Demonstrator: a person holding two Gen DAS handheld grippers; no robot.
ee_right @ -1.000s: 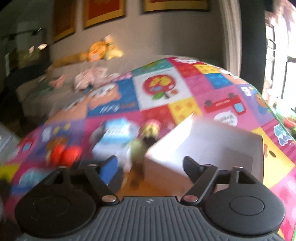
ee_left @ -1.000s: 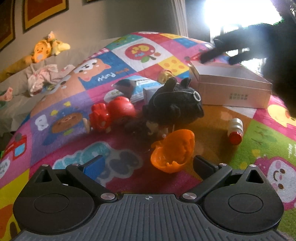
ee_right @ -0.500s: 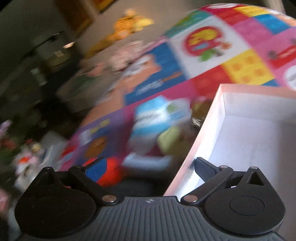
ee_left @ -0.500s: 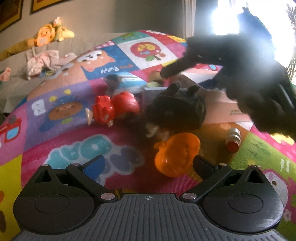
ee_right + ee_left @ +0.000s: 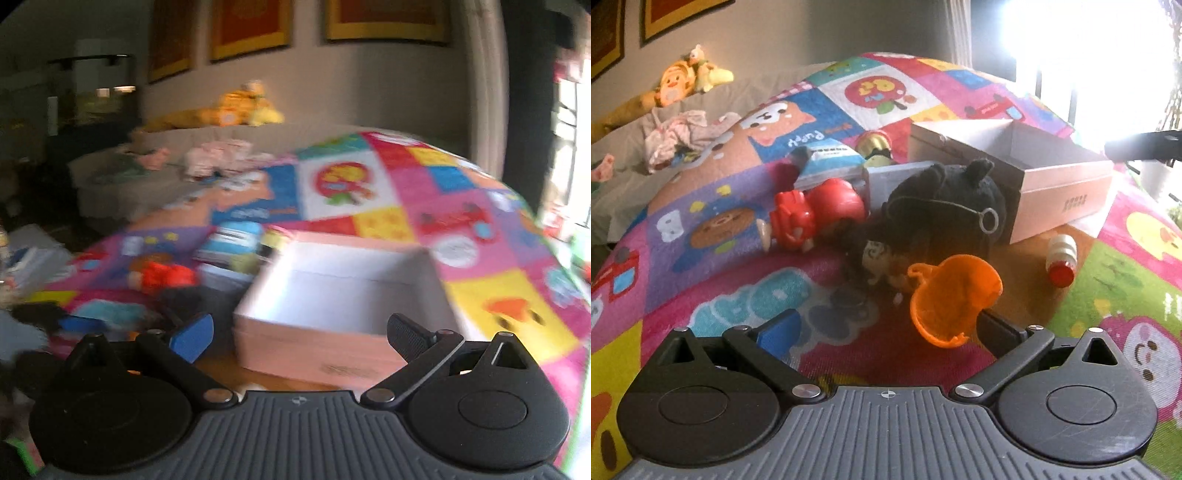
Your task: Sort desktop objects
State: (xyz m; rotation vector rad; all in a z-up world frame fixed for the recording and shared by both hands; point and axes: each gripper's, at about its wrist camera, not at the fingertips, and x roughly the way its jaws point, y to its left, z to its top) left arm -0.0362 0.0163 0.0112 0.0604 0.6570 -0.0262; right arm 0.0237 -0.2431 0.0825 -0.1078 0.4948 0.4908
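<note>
i'm pulling the right tool (image 5: 300, 334) back off the pink box (image 5: 332, 354), wide open and empty now. left tool (image 5: 884, 334), gaping and empty too, is closing in on the orange shell (image 5: 951, 301).

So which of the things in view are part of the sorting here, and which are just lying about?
Part of the job:
- pink box, open
- black plush toy
- orange shell
- red figure
- small bottle
- left gripper and right gripper, both open

Lying about:
- yellow plush at the wall
- crumpled clothes
</note>
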